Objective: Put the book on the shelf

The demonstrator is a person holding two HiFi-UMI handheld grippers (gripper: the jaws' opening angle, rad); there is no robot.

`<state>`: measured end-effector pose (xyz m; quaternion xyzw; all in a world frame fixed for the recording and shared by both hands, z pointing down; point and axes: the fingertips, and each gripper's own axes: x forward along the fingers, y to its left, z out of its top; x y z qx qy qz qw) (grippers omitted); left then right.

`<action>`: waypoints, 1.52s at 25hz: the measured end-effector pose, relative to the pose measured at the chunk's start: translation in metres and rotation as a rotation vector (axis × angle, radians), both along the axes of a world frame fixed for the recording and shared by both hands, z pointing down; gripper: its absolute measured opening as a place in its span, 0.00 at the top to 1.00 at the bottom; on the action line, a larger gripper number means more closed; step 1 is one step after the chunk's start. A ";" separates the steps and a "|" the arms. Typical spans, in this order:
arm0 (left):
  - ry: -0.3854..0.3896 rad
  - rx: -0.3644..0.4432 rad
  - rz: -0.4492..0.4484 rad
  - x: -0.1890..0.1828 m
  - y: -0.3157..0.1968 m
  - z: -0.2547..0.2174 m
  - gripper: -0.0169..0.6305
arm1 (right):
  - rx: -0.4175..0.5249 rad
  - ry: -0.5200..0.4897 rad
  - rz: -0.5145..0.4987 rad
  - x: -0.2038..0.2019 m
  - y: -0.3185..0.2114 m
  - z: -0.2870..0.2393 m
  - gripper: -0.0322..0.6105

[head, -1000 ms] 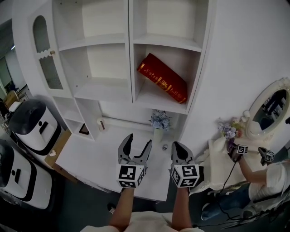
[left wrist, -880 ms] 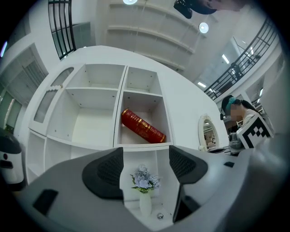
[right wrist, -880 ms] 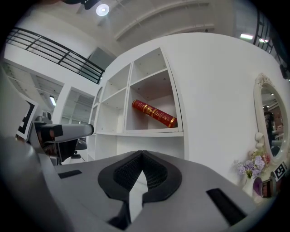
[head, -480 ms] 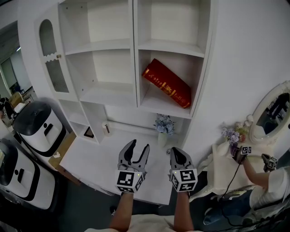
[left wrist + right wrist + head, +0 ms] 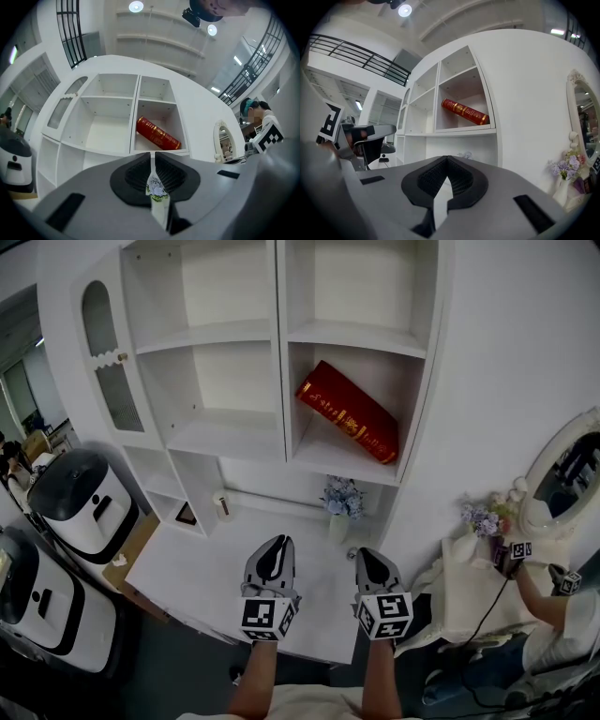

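Red book [image 5: 347,412] is leaning slantwise in the shelf [image 5: 337,460] above; right gripper [image 5: 372,563], fingers [image 5: 461,180] together and empty, is sitting nearer; left gripper [image 5: 270,557] has just been closing on nothing.

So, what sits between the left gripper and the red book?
Head view: bare white desk, then a small flower vase under the shelf holding the book.

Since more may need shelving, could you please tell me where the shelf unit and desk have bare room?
The top left compartment, top right compartment and left middle compartment are bare. The right middle one holds the leaning red book. The desk is free between the small white object and the flower vase; it is tightest around that vase.
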<state>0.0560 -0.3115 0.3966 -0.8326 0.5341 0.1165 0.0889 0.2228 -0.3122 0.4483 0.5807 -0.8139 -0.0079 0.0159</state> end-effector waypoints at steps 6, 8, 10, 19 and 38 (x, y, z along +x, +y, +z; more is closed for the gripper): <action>0.008 -0.025 0.070 0.006 0.003 0.008 0.95 | -0.006 -0.008 0.005 0.003 0.001 0.004 0.92; -0.005 -0.024 0.077 0.009 0.005 0.008 0.95 | -0.005 -0.010 0.006 0.003 0.002 0.004 0.92; -0.014 -0.026 0.080 0.011 0.005 0.008 0.95 | -0.007 -0.012 0.006 0.004 0.002 0.004 0.92; 0.066 -0.037 0.115 0.008 0.006 0.000 0.95 | -0.020 -0.017 0.002 0.006 0.002 0.007 0.92; -0.003 -0.034 0.083 0.004 0.007 0.006 0.95 | -0.051 0.003 -0.030 -0.005 0.003 0.019 0.92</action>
